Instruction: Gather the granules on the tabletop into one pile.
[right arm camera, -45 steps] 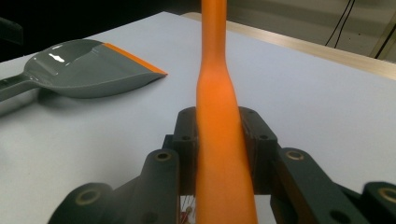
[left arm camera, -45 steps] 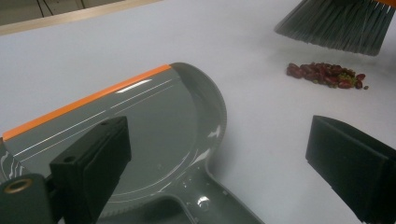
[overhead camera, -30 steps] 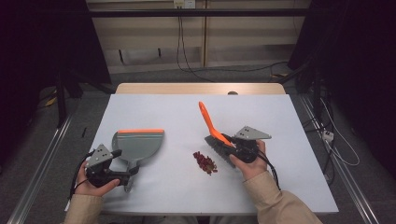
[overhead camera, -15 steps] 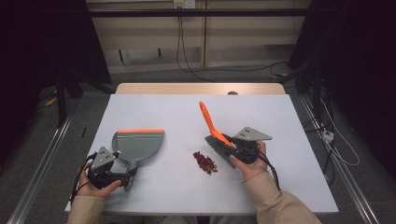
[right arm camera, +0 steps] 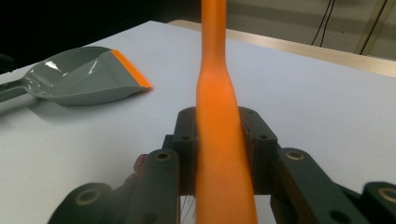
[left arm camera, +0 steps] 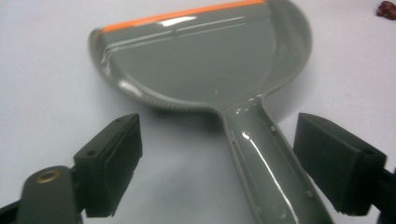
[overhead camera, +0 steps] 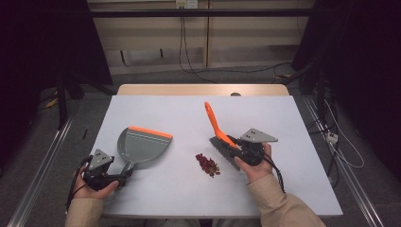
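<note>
A grey dustpan (overhead camera: 142,146) with an orange lip lies on the white table at the left, its handle (left arm camera: 261,154) pointing toward me. My left gripper (overhead camera: 124,176) straddles that handle. Its jaws have just been closing but still stand apart from it, the handle nearer the right jaw in the left gripper view (left arm camera: 222,140). My right gripper (overhead camera: 231,146) is shut on the orange handle of a brush (overhead camera: 213,120), seen up close in the right gripper view (right arm camera: 217,93), with the bristles on the table. A small pile of red crumbs (overhead camera: 207,164) lies between the two tools.
The white table top (overhead camera: 293,123) ends in a wooden strip at the far edge. Cables run on the floor to the right and behind. The dustpan (right arm camera: 84,77) sits to the left in the right gripper view.
The left hand has shifted slightly toward the near left, and the dustpan has turned a little so its orange lip now slants. The right hand and brush have stayed put.
</note>
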Demonstrator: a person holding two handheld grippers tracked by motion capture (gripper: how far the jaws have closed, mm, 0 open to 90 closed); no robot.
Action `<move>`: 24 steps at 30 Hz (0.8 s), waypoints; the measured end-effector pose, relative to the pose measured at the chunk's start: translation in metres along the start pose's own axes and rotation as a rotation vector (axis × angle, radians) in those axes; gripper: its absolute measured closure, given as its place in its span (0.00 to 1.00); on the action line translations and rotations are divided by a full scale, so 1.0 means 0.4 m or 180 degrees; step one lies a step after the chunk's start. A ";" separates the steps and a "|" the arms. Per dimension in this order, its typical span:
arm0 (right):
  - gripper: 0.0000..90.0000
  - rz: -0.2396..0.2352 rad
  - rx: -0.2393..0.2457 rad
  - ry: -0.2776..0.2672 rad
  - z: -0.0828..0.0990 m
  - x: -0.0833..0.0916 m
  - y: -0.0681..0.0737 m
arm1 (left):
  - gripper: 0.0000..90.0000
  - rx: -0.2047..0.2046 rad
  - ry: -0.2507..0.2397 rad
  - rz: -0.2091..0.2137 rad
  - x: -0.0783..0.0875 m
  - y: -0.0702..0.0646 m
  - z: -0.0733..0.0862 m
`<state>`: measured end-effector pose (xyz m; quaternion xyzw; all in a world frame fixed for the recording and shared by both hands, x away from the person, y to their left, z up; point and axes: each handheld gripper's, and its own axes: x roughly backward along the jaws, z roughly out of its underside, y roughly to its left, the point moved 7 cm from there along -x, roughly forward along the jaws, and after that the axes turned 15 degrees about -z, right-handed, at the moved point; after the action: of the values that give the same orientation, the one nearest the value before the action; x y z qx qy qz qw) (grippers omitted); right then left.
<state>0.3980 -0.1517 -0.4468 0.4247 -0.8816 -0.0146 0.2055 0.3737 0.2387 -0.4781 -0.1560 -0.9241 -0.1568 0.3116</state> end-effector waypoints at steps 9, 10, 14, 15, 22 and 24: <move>0.79 0.0022 -0.0027 -0.0042 -0.003 0.010 -0.011 | 0.55 0.0012 0.0302 0.0285 -0.024 -0.019 0.011; 0.79 0.0016 -0.0040 -0.0039 -0.003 0.010 -0.011 | 0.63 0.0004 0.0323 0.0299 -0.026 -0.021 0.008; 0.79 0.0012 -0.0037 -0.0032 -0.002 0.007 -0.011 | 0.65 0.0037 0.0419 0.0287 -0.045 -0.027 0.005; 0.79 0.0008 -0.0033 -0.0027 -0.002 0.007 -0.010 | 0.66 0.0023 0.0439 0.0284 -0.050 -0.028 0.005; 0.79 0.0000 -0.0060 -0.0026 0.000 0.007 -0.013 | 0.69 0.0130 0.0400 0.0294 -0.054 -0.016 -0.004; 0.79 -0.0004 -0.0073 -0.0037 -0.001 0.006 -0.014 | 0.69 0.0172 0.0347 0.0309 -0.049 -0.012 -0.011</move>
<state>0.4010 -0.1570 -0.4466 0.4227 -0.8823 -0.0273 0.2053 0.3891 0.2287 -0.4880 -0.1833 -0.9010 -0.1249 0.3729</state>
